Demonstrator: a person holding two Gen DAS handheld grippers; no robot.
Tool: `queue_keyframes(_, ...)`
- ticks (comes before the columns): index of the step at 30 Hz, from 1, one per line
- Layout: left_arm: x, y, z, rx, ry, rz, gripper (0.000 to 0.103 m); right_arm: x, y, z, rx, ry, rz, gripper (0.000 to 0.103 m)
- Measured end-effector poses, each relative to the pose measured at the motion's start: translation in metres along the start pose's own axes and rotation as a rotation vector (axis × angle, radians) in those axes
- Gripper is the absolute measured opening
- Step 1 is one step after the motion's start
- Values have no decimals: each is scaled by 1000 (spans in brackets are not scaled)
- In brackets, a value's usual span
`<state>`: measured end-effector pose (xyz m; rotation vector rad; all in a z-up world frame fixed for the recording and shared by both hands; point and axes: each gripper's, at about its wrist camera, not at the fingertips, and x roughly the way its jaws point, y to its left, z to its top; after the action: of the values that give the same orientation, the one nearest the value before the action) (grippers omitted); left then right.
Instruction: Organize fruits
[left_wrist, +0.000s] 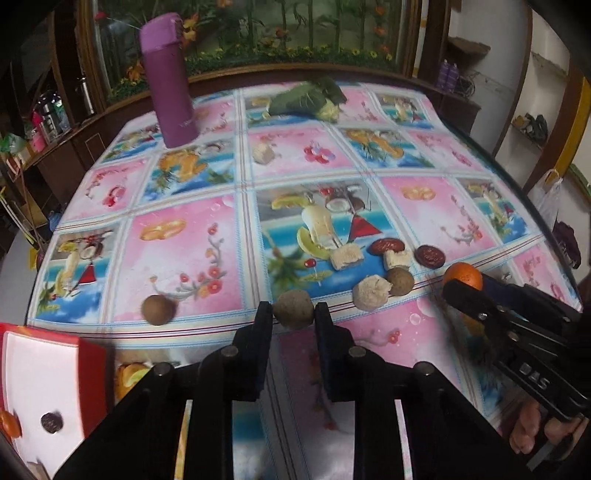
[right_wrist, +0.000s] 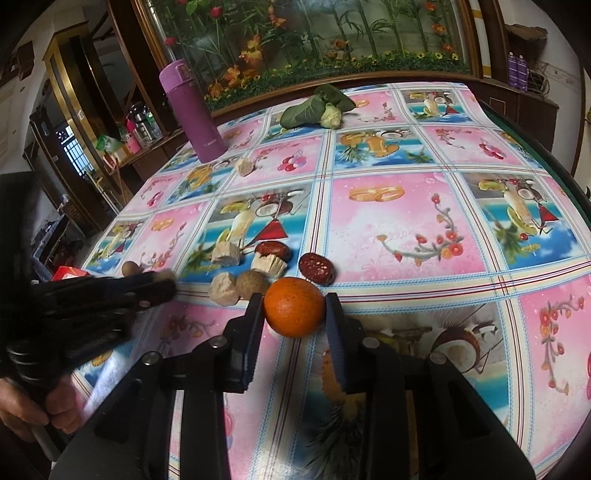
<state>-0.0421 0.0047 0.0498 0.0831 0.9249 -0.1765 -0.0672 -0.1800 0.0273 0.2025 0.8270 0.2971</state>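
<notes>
My left gripper (left_wrist: 293, 314) is shut on a round brown longan (left_wrist: 294, 309), held just above the table. My right gripper (right_wrist: 295, 308) is shut on a small orange (right_wrist: 294, 307); it also shows in the left wrist view (left_wrist: 463, 276). Another longan (left_wrist: 159, 309) lies to the left. Two red dates (right_wrist: 317, 268) (right_wrist: 271, 249), a longan (right_wrist: 252, 283) and several pale chunks (right_wrist: 222, 288) lie in a cluster on the cloth. A red-rimmed white box (left_wrist: 44, 384) at lower left holds a dark round fruit (left_wrist: 51, 422) and an orange piece (left_wrist: 9, 424).
A purple flask (right_wrist: 192, 110) stands at the back left. A leafy green vegetable (right_wrist: 317, 107) lies at the back middle. The table has a bright fruit-print cloth (right_wrist: 388, 229). Shelves and a flower-painted panel stand behind the table.
</notes>
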Motion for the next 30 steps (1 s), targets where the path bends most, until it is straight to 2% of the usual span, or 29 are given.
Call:
queue_keyframes(5,-52,13,-8,-31,-102,10,22,-2,-2,1,8,-16,-6,35)
queue_keyframes(9,-93,36,-23,-62,-179,62,22,-6,-4,1,11,-35,-13,35)
queue_keyframes(16,-143,84,-64,-131,-234,177,22,-13,-3,1,1,-76,-26,35)
queue_keyframes(22,-169,120,-97,-170,-233,260,22,-14,6,0,-6,-81,-15,35)
queue_keyframes(26,-179,145,-110,-215,-236,310,22,-18,37,-4,-24,-87,52,35)
queue_keyframes(30,-192,174,-126,-275,-248,367,22,-23,99,-9,-105,-73,177,35)
